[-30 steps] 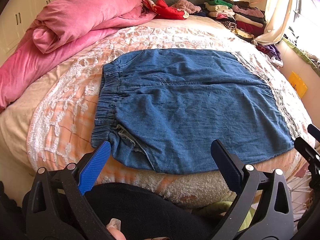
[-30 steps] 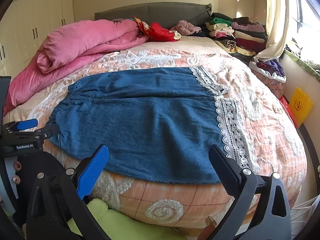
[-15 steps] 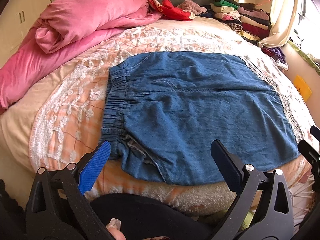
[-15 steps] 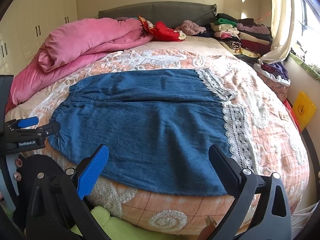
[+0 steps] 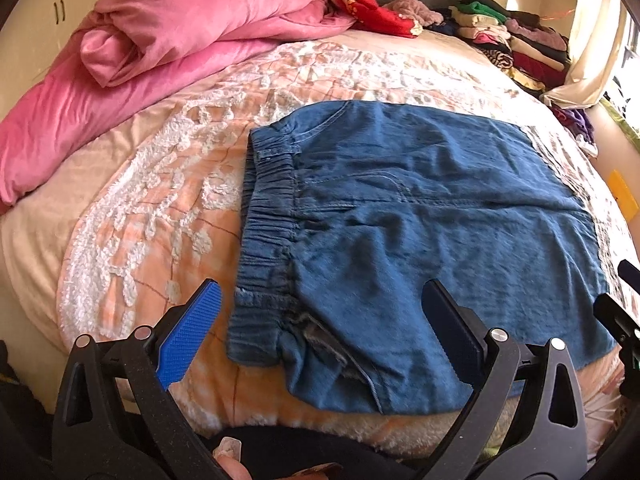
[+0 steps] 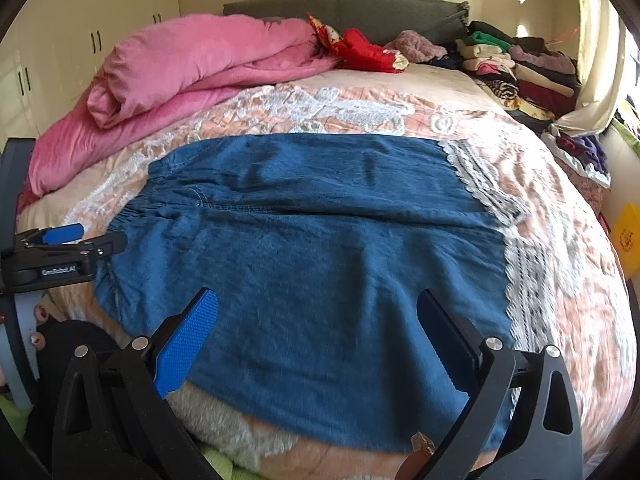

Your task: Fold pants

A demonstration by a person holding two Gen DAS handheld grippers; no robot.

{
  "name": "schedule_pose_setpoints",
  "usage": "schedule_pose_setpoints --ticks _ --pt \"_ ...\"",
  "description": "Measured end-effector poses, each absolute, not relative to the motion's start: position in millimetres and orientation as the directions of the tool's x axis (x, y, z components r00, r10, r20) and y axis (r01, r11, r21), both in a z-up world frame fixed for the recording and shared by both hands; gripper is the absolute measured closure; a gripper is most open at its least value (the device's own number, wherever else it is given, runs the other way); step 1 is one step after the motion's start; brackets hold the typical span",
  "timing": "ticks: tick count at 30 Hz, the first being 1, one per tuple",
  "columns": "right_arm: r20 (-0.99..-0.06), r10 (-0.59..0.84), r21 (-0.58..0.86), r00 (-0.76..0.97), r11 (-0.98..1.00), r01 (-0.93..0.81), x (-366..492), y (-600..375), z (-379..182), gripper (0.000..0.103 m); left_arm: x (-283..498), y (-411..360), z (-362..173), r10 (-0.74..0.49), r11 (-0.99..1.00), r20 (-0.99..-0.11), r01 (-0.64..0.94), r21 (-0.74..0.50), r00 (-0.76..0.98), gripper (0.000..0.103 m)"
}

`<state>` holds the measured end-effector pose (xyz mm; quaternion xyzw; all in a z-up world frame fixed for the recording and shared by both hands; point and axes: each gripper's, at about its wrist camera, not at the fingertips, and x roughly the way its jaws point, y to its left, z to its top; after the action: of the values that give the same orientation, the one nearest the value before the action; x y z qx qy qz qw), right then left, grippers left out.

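Blue denim pants (image 5: 420,216) lie flat on the bed, elastic waistband (image 5: 268,216) to the left and leg hems to the right. In the right wrist view the pants (image 6: 312,264) fill the middle. My left gripper (image 5: 320,328) is open and empty, hovering over the near waistband corner. My right gripper (image 6: 316,328) is open and empty, over the near edge of the pant leg. The left gripper also shows at the left edge of the right wrist view (image 6: 60,248).
A peach bedspread (image 5: 152,200) with white lace covers the bed. A rolled pink duvet (image 5: 152,40) lies at the far left. Stacks of folded clothes (image 6: 516,68) sit at the far right by the headboard (image 6: 360,8). A yellow bag (image 6: 628,236) stands beside the bed.
Both grippers have moved forward and down toward the pants' near edge; the pants look larger and closer. The pants have not moved. Both grippers stay open.
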<state>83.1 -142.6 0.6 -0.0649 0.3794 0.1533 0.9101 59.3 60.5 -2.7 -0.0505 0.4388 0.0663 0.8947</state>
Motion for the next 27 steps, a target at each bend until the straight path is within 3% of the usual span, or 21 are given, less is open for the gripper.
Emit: schedule_pose_setpoints --ticks 27 --pt "-0.767 0.298 -0.037 0.568 0.863 -0.503 239 -73 1 0.004 153 137 -13 0.068 0.967 -0.829 -0.241 -0.082 0.555 0.009"
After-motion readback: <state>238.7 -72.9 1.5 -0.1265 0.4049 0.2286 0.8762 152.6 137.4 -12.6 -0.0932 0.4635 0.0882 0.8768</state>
